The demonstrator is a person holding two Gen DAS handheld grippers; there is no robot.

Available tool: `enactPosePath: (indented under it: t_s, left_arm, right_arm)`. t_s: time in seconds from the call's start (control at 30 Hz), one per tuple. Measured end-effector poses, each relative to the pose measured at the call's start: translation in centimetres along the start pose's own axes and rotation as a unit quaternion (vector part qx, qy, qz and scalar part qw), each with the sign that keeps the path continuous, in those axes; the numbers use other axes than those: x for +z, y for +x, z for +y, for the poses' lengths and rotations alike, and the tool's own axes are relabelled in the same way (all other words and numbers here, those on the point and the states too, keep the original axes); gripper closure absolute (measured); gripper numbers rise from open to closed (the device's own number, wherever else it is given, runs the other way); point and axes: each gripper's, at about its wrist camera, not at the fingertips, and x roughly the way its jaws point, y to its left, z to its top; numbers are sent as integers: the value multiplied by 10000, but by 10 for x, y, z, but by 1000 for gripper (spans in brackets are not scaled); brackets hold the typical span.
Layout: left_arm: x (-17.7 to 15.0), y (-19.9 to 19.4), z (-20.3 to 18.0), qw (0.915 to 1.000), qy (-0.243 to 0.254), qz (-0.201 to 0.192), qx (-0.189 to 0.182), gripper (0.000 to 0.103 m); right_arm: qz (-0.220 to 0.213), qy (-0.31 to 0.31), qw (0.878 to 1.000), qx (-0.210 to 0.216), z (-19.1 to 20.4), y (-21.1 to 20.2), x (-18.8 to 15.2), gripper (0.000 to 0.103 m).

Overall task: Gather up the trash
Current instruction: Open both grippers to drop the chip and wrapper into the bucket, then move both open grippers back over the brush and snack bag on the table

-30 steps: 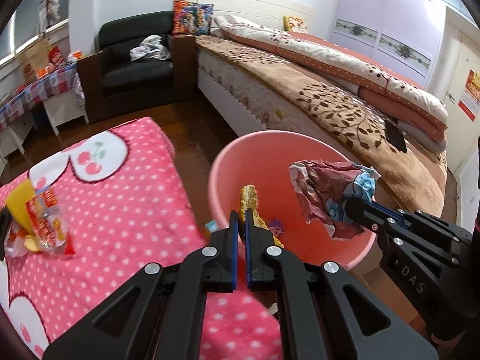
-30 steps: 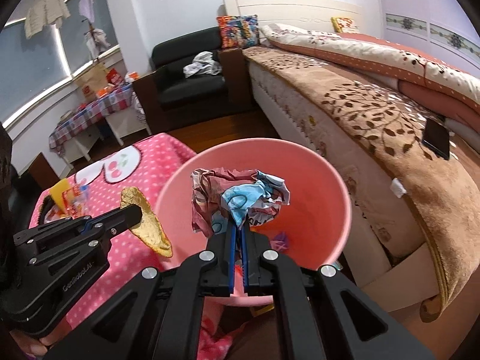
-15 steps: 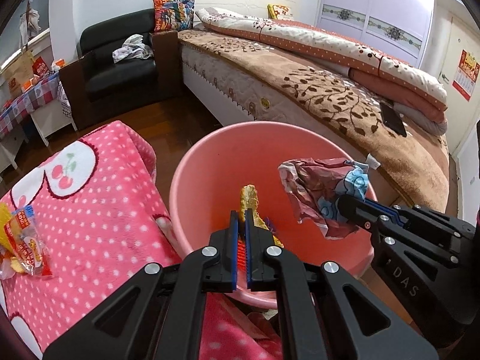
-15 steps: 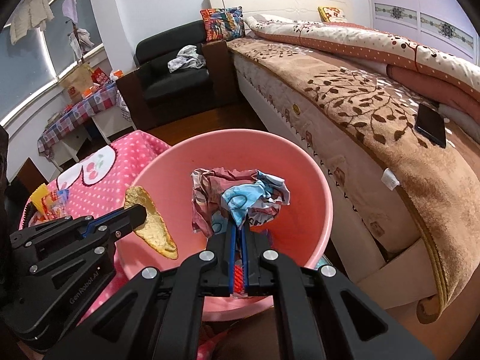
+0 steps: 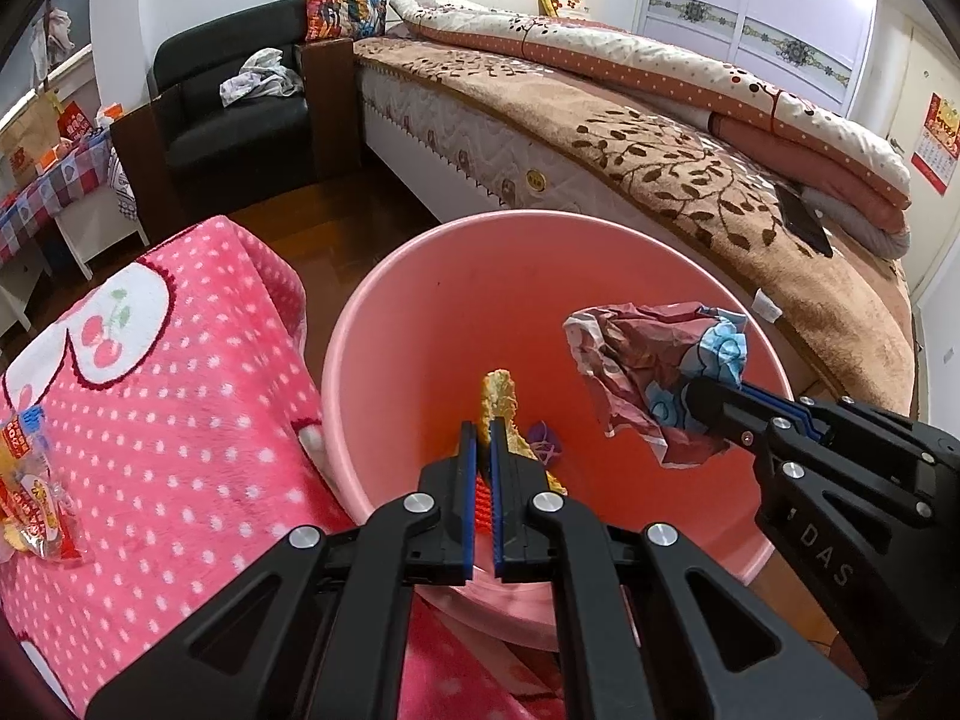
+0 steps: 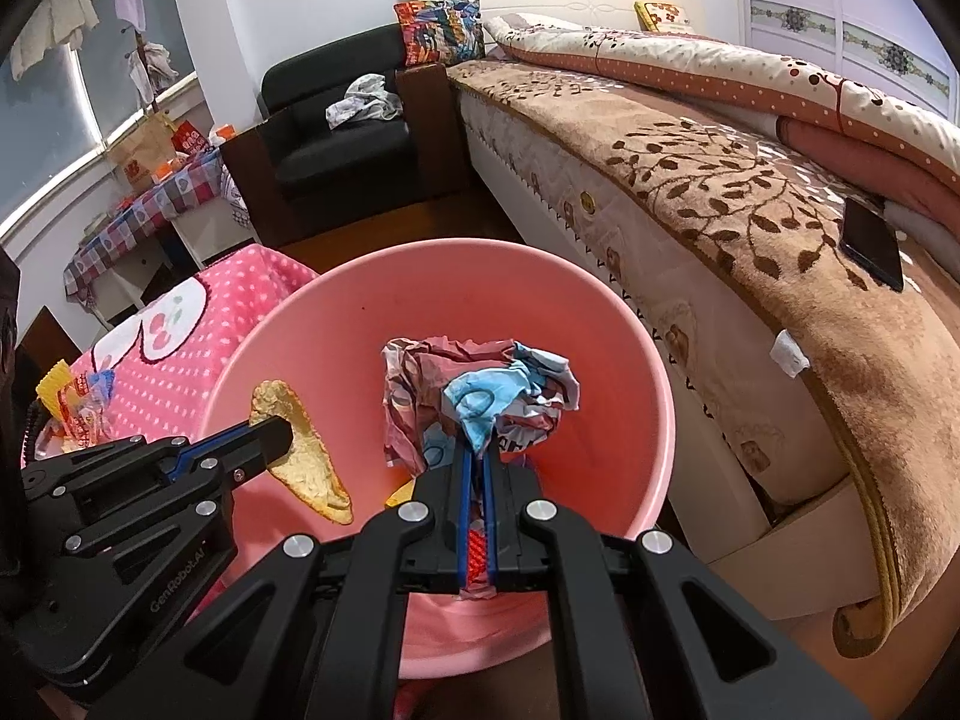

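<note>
Both grippers hang over the pink bin (image 6: 630, 360): left gripper (image 5: 483, 438) pinches a peel-like yellow scrap (image 6: 306, 456), right gripper (image 6: 474, 450) clamps a crumpled wrapper (image 6: 474, 390). Next: release both.

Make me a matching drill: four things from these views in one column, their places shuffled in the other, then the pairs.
1. yellow peel
2. crumpled wrapper
3. black phone
4. snack packets

A. on the brown bedspread
B. in the left hand-held gripper, over the pink bin
C. on the pink dotted blanket
D. in the right hand-held gripper

Pairs: 1-B, 2-D, 3-A, 4-C
</note>
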Motion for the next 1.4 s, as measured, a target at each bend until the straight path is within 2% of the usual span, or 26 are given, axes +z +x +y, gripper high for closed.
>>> enactPosePath:
  t_s: [0.33,0.4,0.47,0.5,0.53,0.57,0.63,1.03,1.4]
  left_arm:
    - [1,4,-1,10000,21,29,-78,100]
    - [1,3,-2,9999,30,35,-148,100]
    - [2,3,-3,9998,50,41,-186,99]
    - [2,2,-4,9998,62,42,-195,98]
    - [2,1,-3,9998,76,35,-199,91]
    - [2,0,-4,9998,84,17,-196,79]
    - [2,-5,-4,9998,74,-48,-187,71]
    - [0,-33,8,9995,-80,-253,-156,71]
    - [-21,-65,35,9986,-390,-317,156,71]
  right_arm:
    - [12,23,10000,-12,-1,3,0,100]
    - [11,28,10000,-13,-1,3,0,95]
    - [-8,45,10000,-12,-1,3,0,81]
    - [-24,52,10000,-8,-1,2,0,78]
    - [-36,55,10000,-9,0,2,0,76]
    - [-46,57,10000,-6,0,1,0,74]
    - [-64,58,10000,-7,1,0,0,71]
    - [-345,27,9993,117,8,-27,0,48]
    - [-422,-319,9977,418,44,-49,-13,47]
